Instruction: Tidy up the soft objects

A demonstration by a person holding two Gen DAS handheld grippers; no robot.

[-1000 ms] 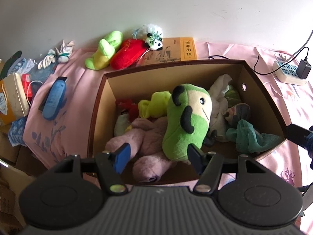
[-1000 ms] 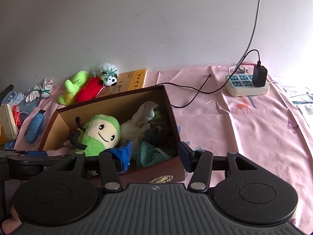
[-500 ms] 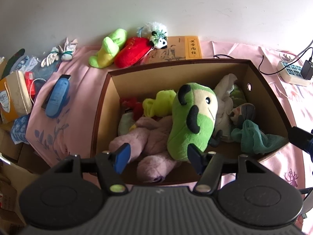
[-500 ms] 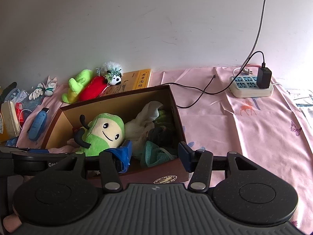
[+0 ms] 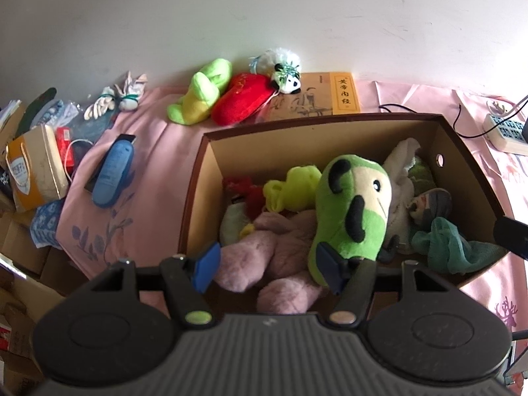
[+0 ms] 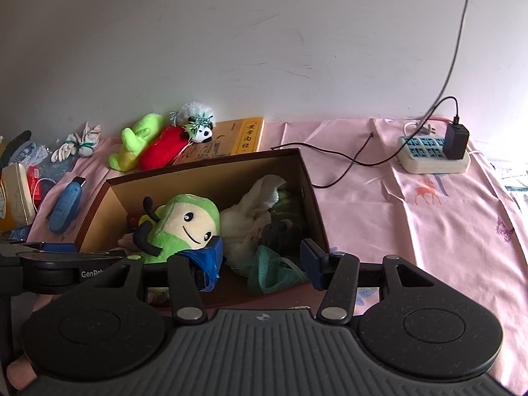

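Observation:
A brown cardboard box (image 5: 198, 178) (image 6: 310, 191) on the pink cloth holds several soft toys: a green plush with a cream face (image 5: 353, 211) (image 6: 188, 221), a pink plush (image 5: 277, 257), a white cloth (image 6: 254, 211) and a teal cloth (image 5: 452, 244). A lime plush (image 5: 201, 95), a red plush (image 5: 247, 100) and a small panda (image 5: 287, 79) lie by the wall behind the box. My left gripper (image 5: 269, 269) is open and empty above the box's near edge. My right gripper (image 6: 262, 260) is open and empty over the box's near right corner.
A yellow book (image 5: 330, 97) lies behind the box. A blue case (image 5: 114, 171), white gloves (image 5: 112, 105) and a paper bag (image 5: 33, 168) sit at the left. A power strip (image 6: 432, 155) with charger and cables lies at the right.
Both grippers have drawn back and up from the box, so more of the table and wall shows. The toys in the box have not moved.

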